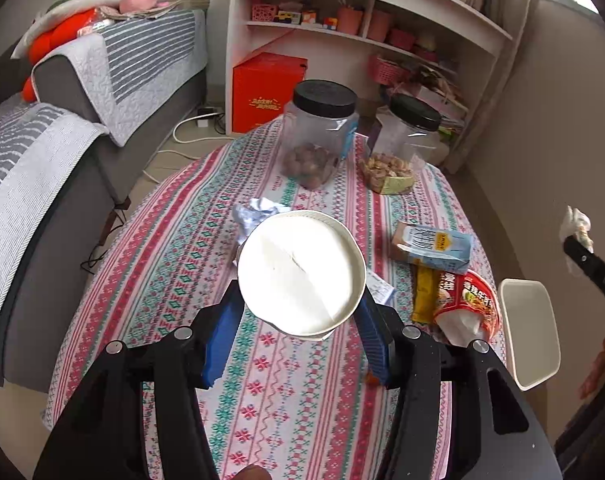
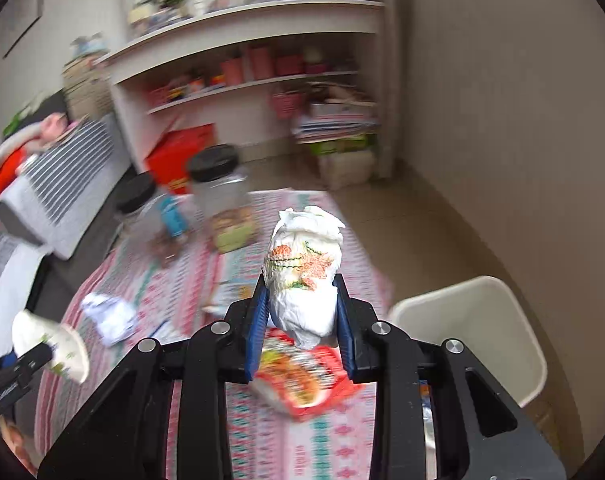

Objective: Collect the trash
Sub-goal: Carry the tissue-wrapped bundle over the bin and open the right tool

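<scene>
My left gripper (image 1: 300, 300) is shut on a white paper cup (image 1: 300, 268), whose open mouth faces the camera; the cup hangs above the patterned tablecloth (image 1: 262, 392). In the right wrist view that cup (image 2: 50, 344) shows at the lower left. My right gripper (image 2: 301, 292) is shut on a crumpled white napkin (image 2: 302, 256) with orange and green print, lifted over the table's right side. The napkin (image 1: 576, 224) also appears at the right edge of the left wrist view. A white bin (image 2: 462, 312) stands on the floor beside the table, below and right of the napkin.
On the table lie a crumpled wrapper (image 1: 254, 214), a milk carton (image 1: 434, 246), a yellow packet (image 1: 424, 296) and a red noodle cup (image 1: 468, 308). Two black-lidded jars (image 1: 322, 132) stand at the far end. A sofa (image 1: 62, 140) is left, shelves (image 1: 362, 20) behind.
</scene>
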Action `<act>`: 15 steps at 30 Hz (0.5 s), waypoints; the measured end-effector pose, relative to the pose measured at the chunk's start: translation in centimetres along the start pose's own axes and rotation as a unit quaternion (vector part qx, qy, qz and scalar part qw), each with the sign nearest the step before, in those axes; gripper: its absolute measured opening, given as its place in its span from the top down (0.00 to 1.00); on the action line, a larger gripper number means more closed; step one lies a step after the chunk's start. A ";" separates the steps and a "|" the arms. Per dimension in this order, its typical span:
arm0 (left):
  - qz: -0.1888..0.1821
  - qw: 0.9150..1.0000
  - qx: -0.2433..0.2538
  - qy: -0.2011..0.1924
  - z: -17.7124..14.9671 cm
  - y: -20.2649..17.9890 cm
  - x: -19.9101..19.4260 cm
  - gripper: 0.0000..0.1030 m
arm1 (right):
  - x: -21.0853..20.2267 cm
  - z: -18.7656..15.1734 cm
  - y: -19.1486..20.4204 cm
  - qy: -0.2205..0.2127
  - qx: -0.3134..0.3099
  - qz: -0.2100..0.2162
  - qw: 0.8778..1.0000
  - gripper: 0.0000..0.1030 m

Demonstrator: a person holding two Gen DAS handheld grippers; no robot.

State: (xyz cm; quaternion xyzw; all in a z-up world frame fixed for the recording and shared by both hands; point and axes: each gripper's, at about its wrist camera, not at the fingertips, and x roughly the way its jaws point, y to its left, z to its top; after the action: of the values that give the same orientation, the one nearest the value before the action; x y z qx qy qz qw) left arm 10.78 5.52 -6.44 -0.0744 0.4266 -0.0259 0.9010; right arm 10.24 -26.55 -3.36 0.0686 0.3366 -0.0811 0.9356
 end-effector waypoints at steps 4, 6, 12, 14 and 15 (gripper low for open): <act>-0.006 1.000 0.010 -0.001 -0.2 -1.3 0.3 0.47 | 0.1 0.5 -4.8 0.001 0.044 -0.044 0.998 0.71; -0.007 1.000 0.014 0.000 -0.2 -1.9 0.5 0.47 | 0.3 0.6 -6.8 0.003 0.063 -0.061 0.996 0.71; -0.019 1.000 0.019 -0.001 -0.3 -3.7 0.8 0.47 | 0.2 -0.2 -13.0 0.015 0.137 -0.148 0.979 0.24; -0.026 0.999 0.023 -0.004 -0.3 -4.5 0.8 0.47 | -0.6 -0.3 -14.8 0.003 0.160 -0.168 0.973 0.16; -0.029 0.999 0.025 -0.006 -0.4 -5.0 0.8 0.47 | -0.8 -0.2 -15.3 0.001 0.165 -0.172 0.971 0.10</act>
State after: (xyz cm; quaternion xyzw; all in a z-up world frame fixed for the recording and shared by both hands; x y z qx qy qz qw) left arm 11.08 0.51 -6.47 -0.0639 0.4182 -0.0621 0.9040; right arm 6.41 -41.40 -4.14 0.1630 0.3259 -0.2950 0.8833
